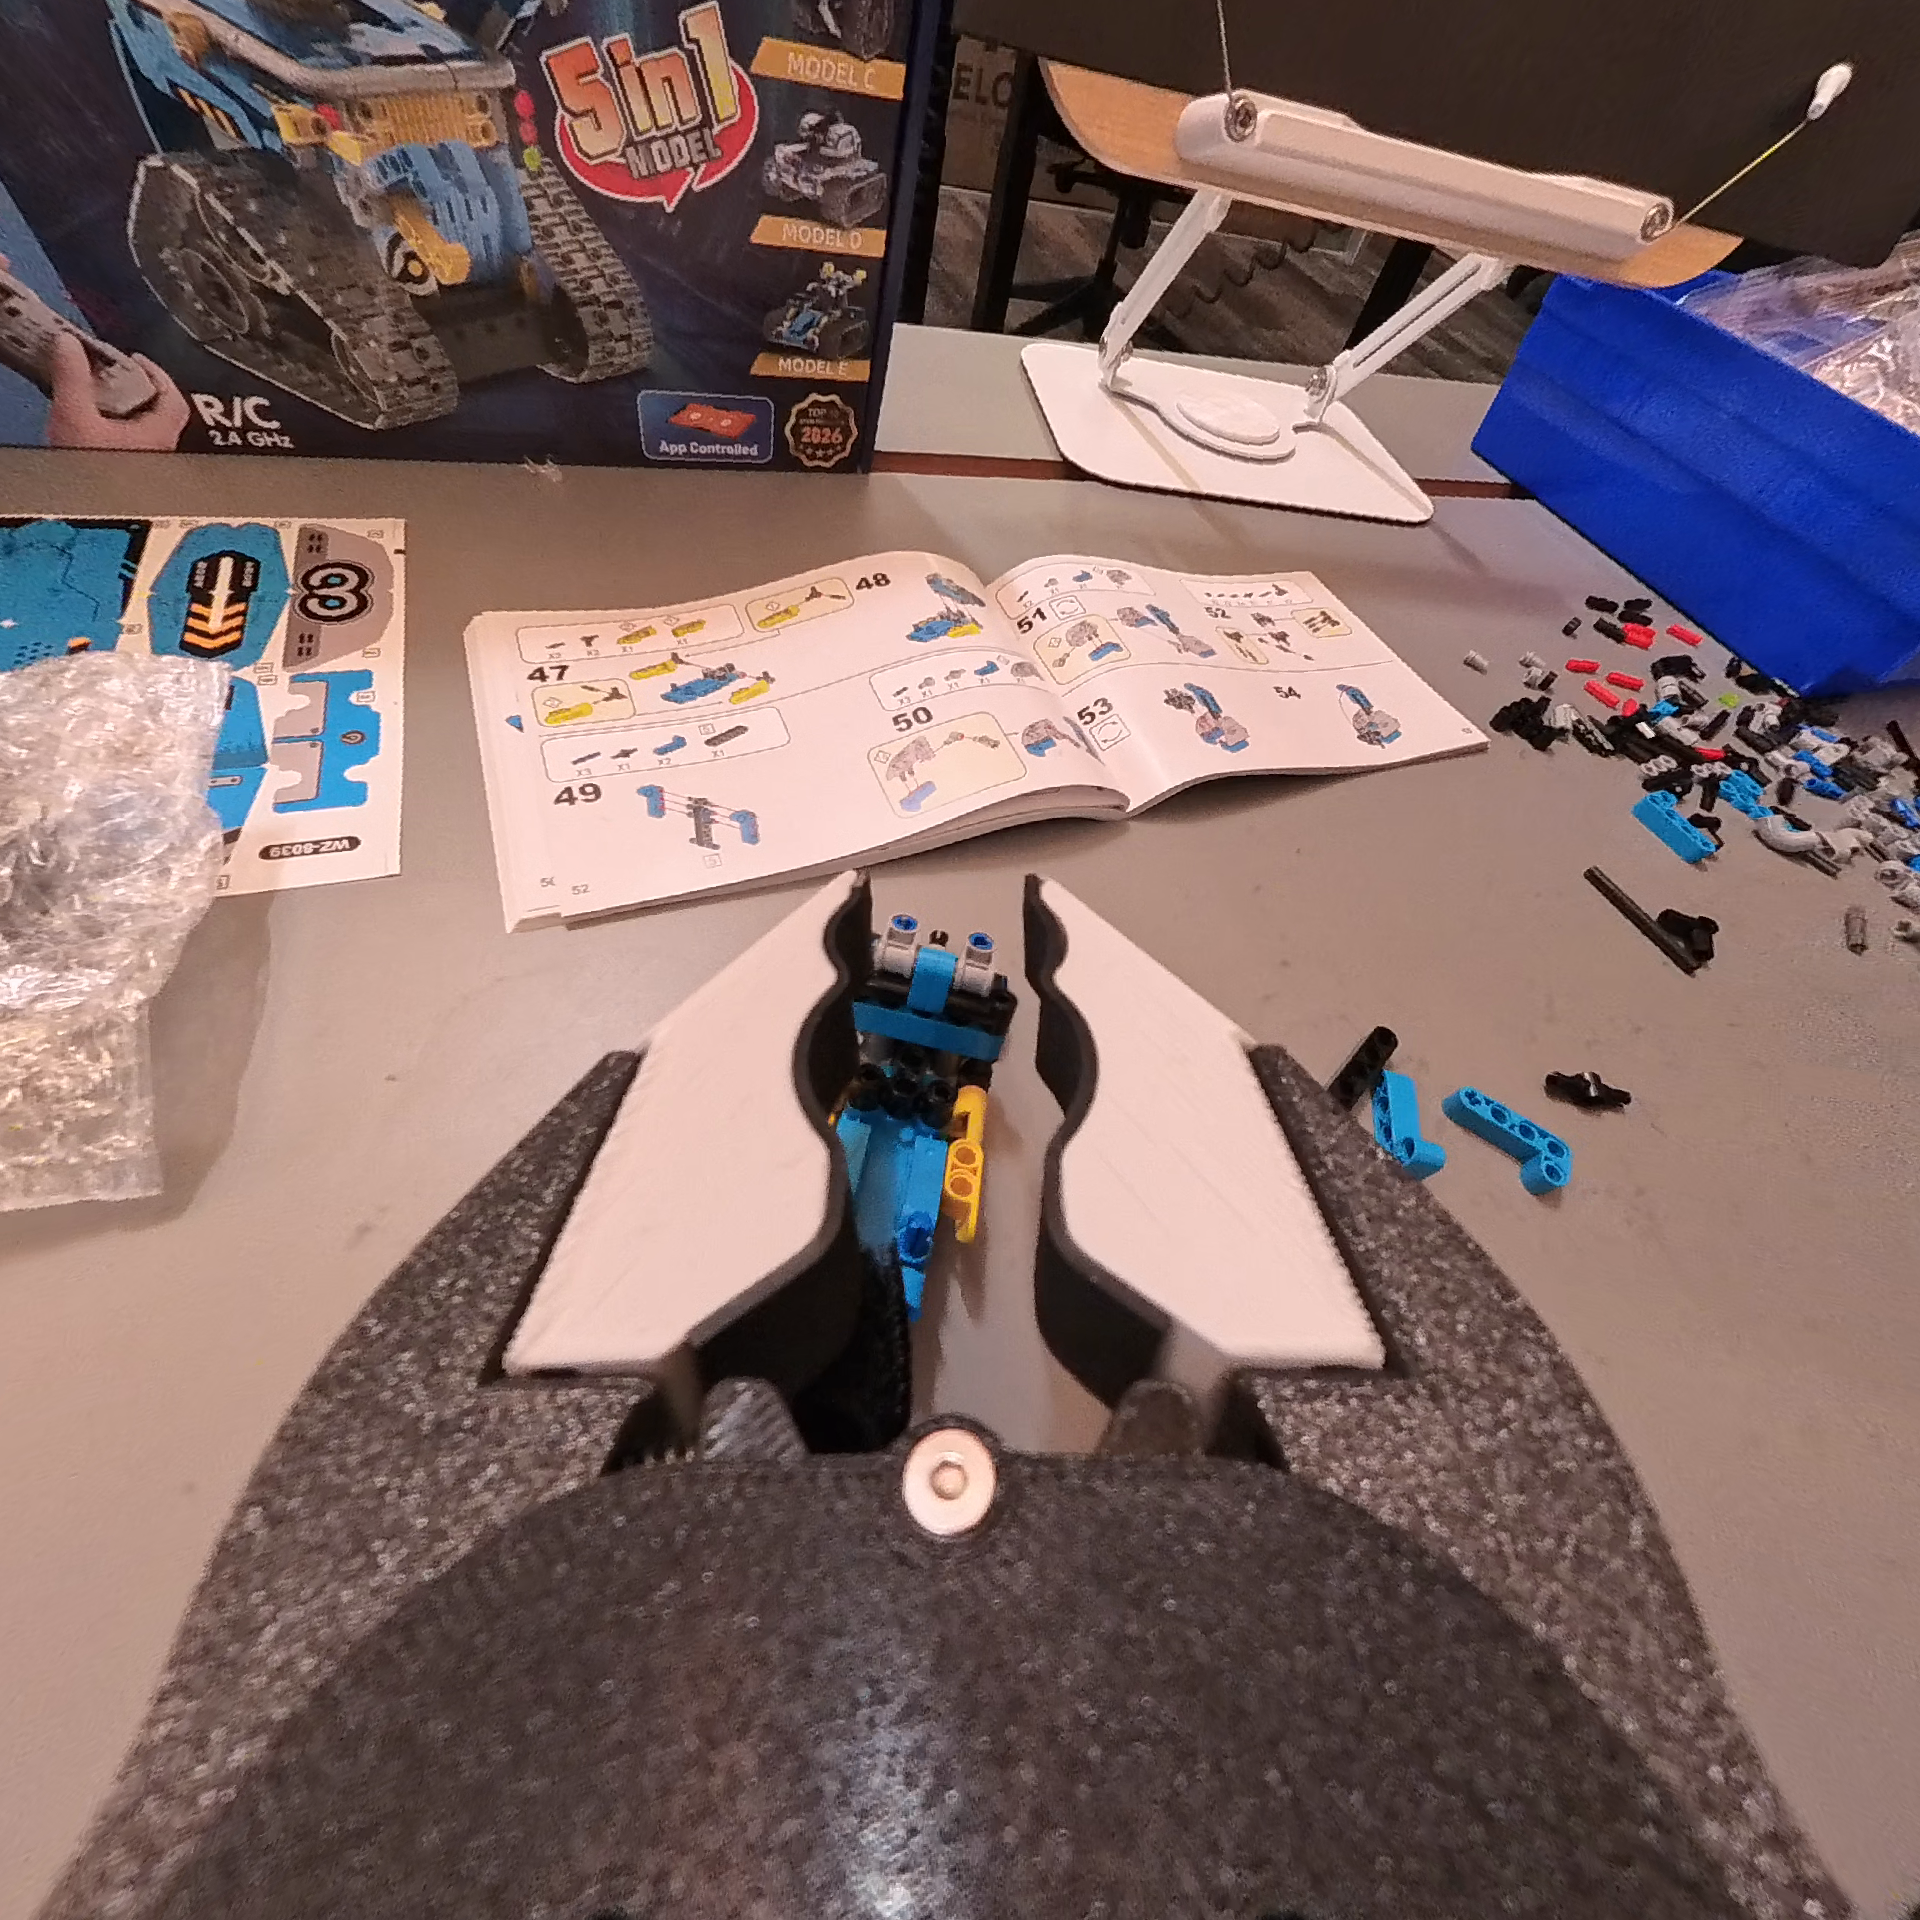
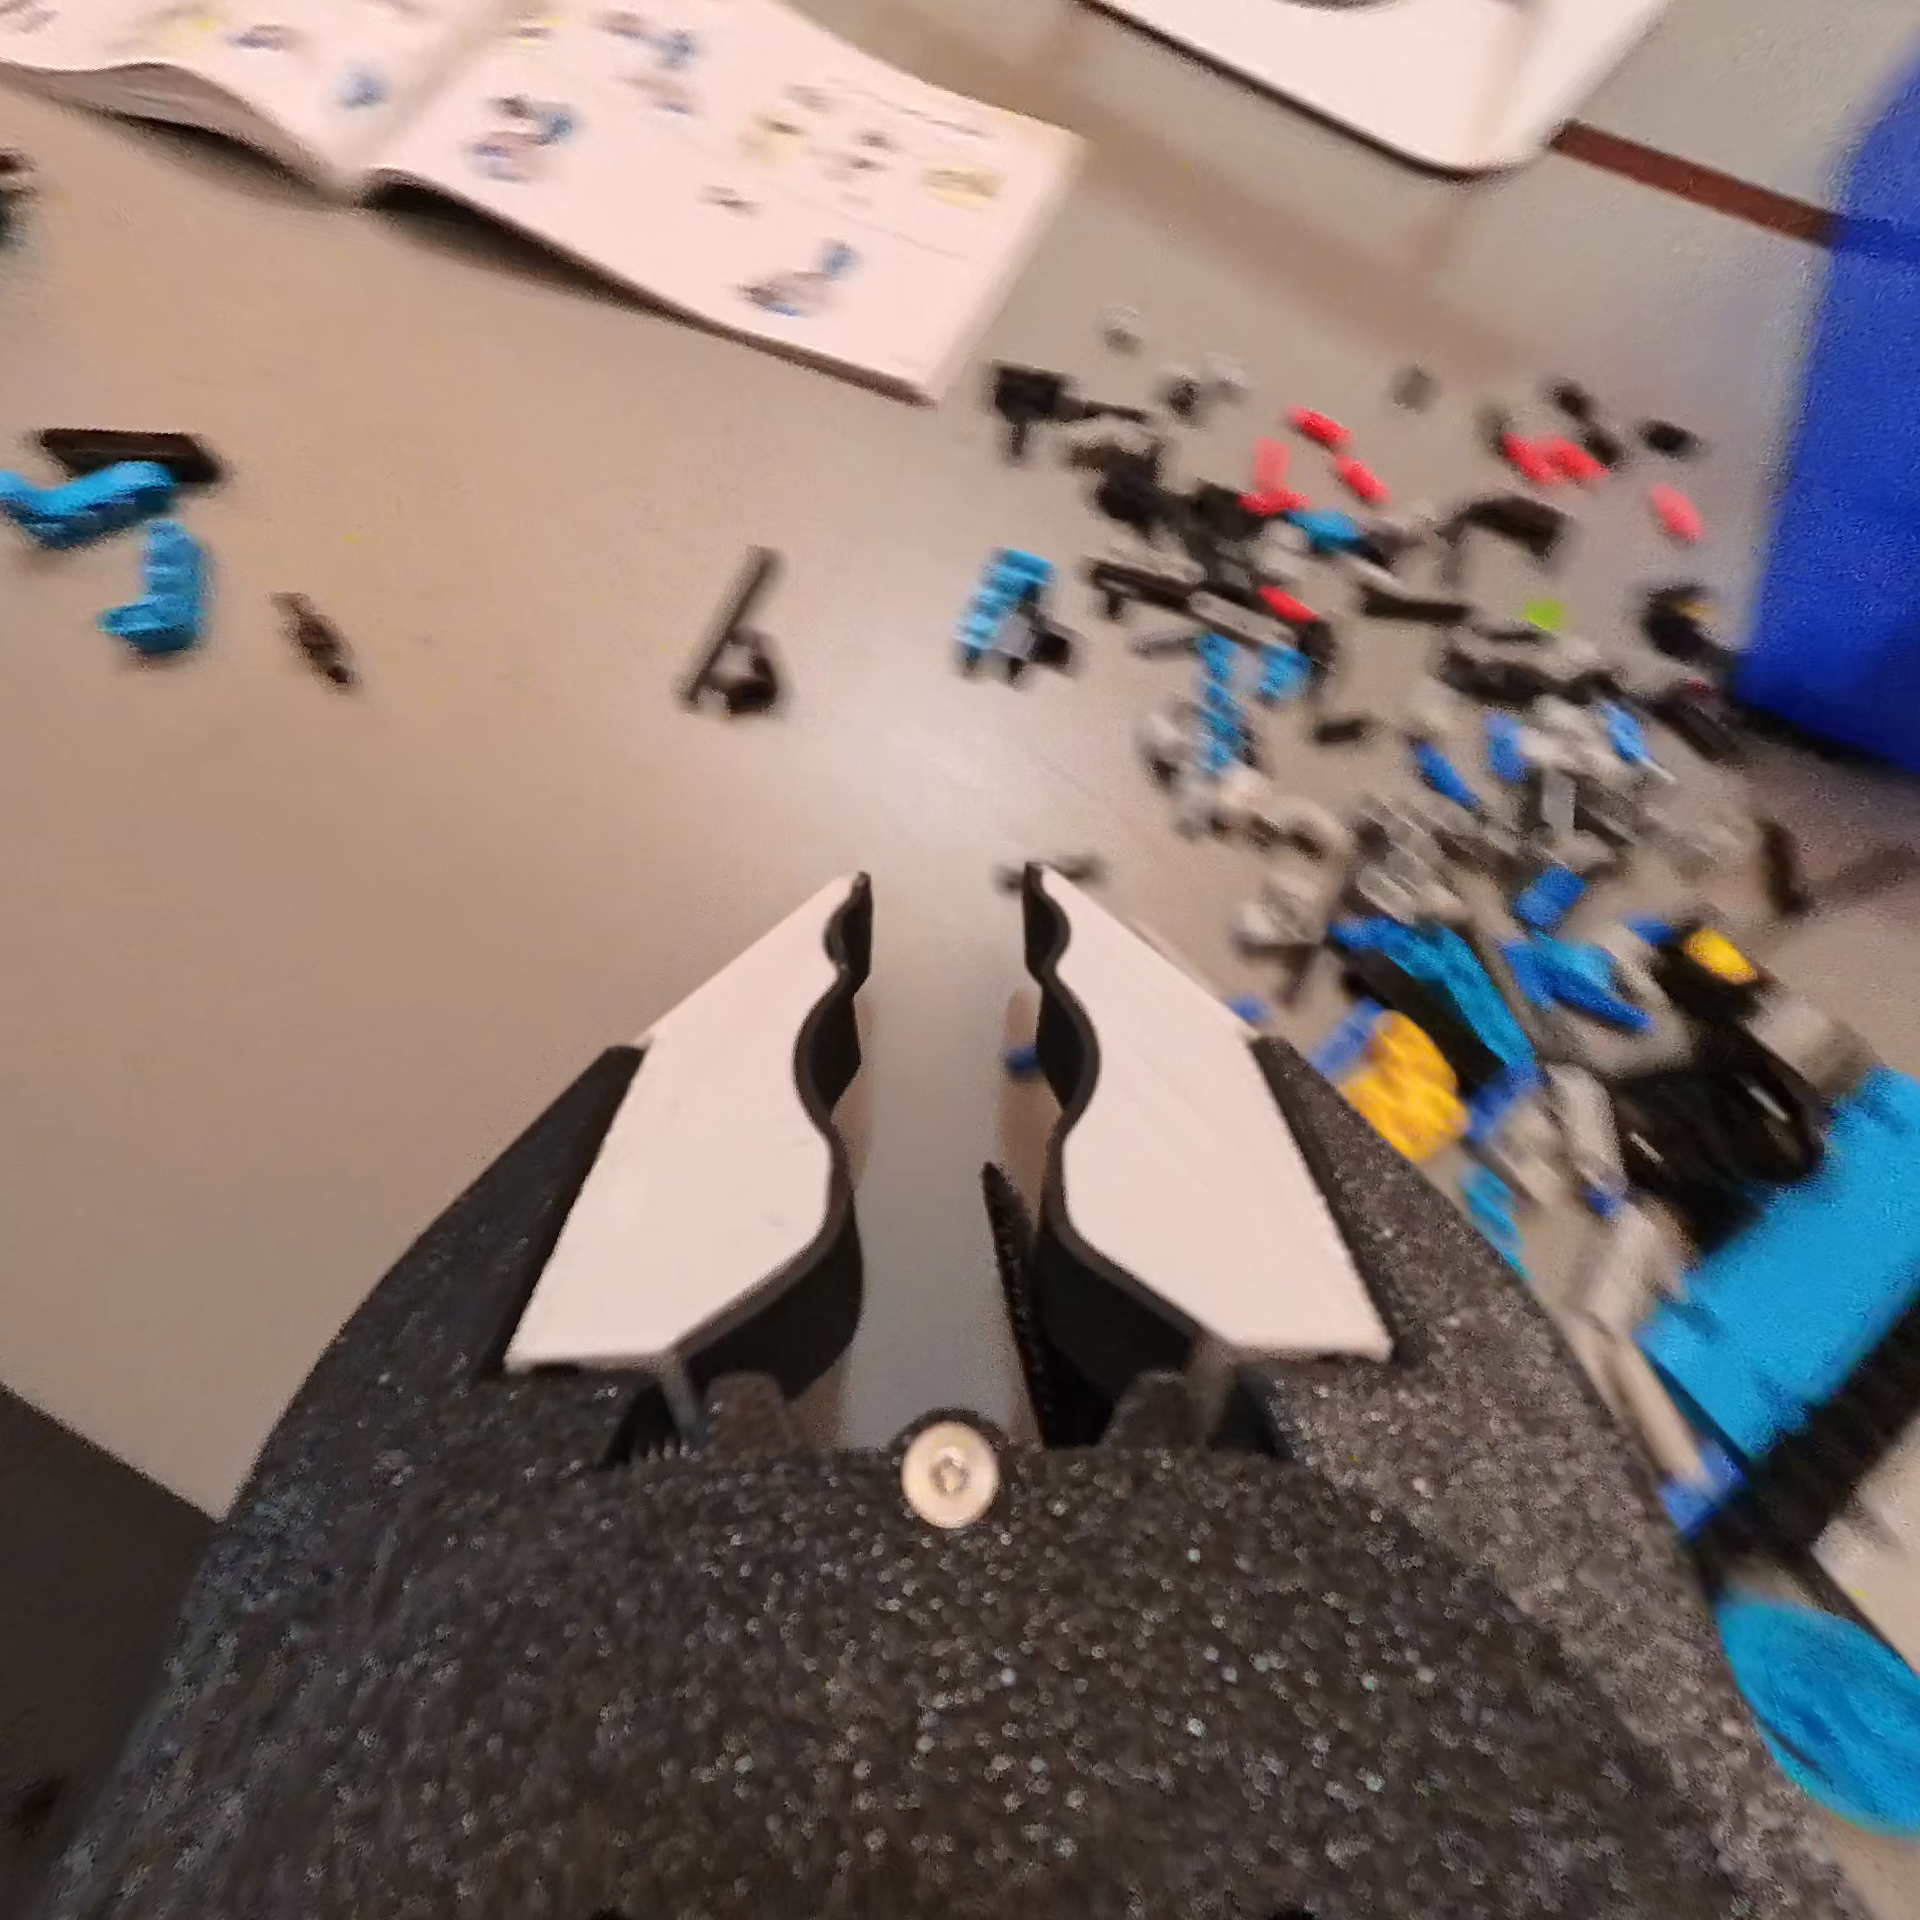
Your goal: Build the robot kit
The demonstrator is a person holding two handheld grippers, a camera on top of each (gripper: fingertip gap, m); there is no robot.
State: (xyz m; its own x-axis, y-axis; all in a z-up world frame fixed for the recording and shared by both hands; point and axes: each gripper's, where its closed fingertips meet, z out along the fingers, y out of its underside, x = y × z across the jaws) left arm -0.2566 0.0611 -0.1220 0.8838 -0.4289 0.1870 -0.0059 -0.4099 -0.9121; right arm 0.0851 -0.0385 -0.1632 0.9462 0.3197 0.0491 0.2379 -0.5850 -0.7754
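My left gripper (image 1: 943, 883) is shut on a small brick assembly (image 1: 930, 1013) of blue, black, grey and yellow pieces, held between its white fingers above the grey table (image 1: 416, 1091). My right gripper (image 2: 945, 883) is open and empty, low over the table (image 2: 468, 831). The right wrist view is blurred by motion. A pile of loose black, blue, red and grey pieces (image 2: 1403, 623) lies ahead and to the right of my right gripper. The pile also shows in the left wrist view (image 1: 1745, 748).
An open instruction booklet (image 1: 935, 707) lies ahead, with a sticker sheet (image 1: 260, 707) and a clear plastic bag (image 1: 83, 883) at left. The toy box (image 1: 416, 229), a white stand (image 1: 1226, 436) and a blue bin (image 1: 1714, 468) stand behind. Two blue beams (image 1: 1455, 1127) lie right. A partly built model (image 2: 1714, 1195) sits at right. My right fingertips sit around 35 centimeters from my left ones.
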